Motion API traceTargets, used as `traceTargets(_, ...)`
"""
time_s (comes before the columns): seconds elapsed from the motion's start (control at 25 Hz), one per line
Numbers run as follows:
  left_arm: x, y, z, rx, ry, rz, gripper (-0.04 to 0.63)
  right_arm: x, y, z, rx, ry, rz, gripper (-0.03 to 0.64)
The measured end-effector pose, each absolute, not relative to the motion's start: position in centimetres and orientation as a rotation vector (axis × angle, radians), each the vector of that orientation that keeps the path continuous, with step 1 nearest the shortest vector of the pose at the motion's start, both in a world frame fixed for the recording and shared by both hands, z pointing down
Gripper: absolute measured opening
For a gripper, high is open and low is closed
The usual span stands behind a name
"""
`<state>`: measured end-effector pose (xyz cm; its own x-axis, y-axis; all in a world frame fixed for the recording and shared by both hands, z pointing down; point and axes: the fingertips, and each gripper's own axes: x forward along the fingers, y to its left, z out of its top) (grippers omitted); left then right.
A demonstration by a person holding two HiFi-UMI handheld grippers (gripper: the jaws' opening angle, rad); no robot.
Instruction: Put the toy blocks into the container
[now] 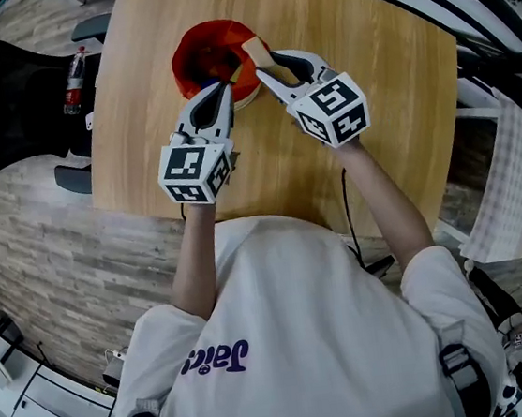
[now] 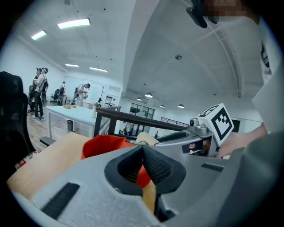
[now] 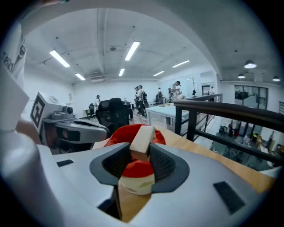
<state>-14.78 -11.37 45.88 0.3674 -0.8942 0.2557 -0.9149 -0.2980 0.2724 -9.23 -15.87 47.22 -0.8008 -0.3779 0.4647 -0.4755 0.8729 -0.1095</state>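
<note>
One block [image 3: 142,136] pinched in right gripper [image 3: 141,150] fingers, long axis slanting toward container [image 3: 117,133]; left gripper [image 2: 143,150] fingers together.

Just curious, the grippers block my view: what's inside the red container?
The container shows only red inner wall. The left gripper and the right gripper, shut on a block, cover the rest; any blocks inside are hidden.

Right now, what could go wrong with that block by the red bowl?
The wooden block sits tilted in the fingers of the right gripper, so it might slip. It hangs at the red container's rim, not its middle, so it could land on the table. The left gripper, fingers shut, is close and could bump the container.
</note>
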Motion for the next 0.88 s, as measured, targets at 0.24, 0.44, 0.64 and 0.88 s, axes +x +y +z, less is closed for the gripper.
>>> traceTargets(0.24,-18.7,-9.4,46.1,2.193,-1.667,0.061,0.011,-15.2,-14.1,50.8,0.472,-2.495,0.230,0.146)
traceTargets(0.44,-18.9,-8.7,46.2,2.196,-1.658,0.052,0.011,-15.1,-13.8,50.5,0.524,-2.497,0.234,0.202)
traceTargets(0.64,-16.0,-9.1,44.8,2.286,-1.591,0.046,0.011,-9.9,-14.0,47.5,0.747,-2.540,0.201,0.201)
traceTargets(0.88,-8.6,-10.0,42.1,2.465,-1.438,0.048,0.011,0.4,-12.7,43.3,1.113,-2.567,0.182,0.061)
